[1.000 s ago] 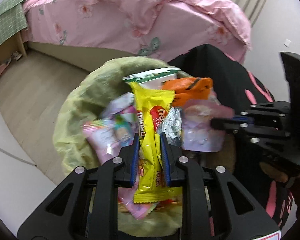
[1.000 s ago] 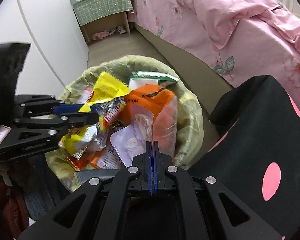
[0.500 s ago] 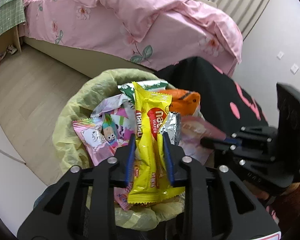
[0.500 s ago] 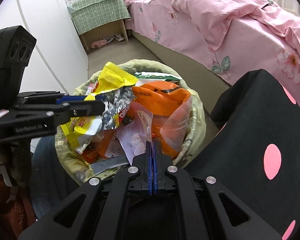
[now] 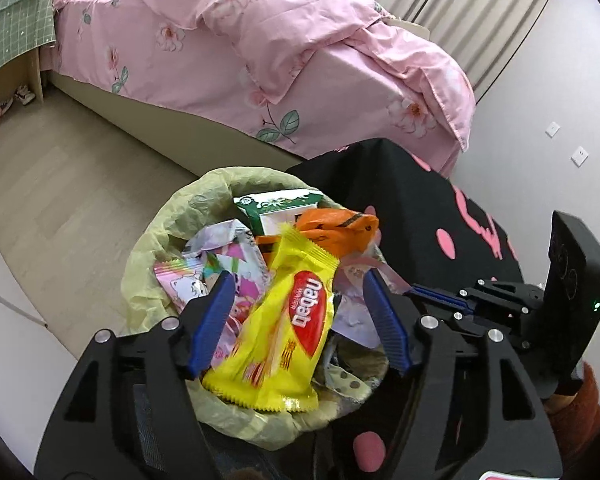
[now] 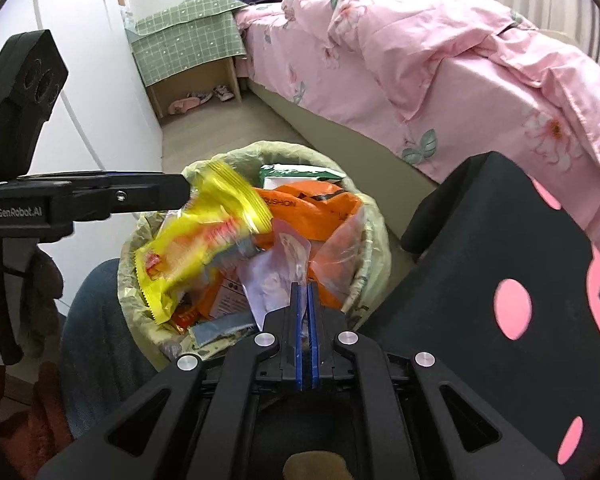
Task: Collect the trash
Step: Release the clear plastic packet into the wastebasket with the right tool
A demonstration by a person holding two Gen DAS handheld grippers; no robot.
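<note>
Hovering over trash bin (image 5: pixel 168 240), left tool (image 5: pixel 300 320) spread wide, yellow wafer wrapper (image 5: pixel 284 328) loose and blurred between fingers above bin. Right tool (image 6: pixel 305 300) clamped shut on pale plastic wrapper (image 6: pixel 276 276) over bin's near rim.

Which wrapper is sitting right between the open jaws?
The yellow wrapper with the red oval. It lies between the left gripper's open jaws, above the bin; the pink and orange ones lie farther back.
</note>
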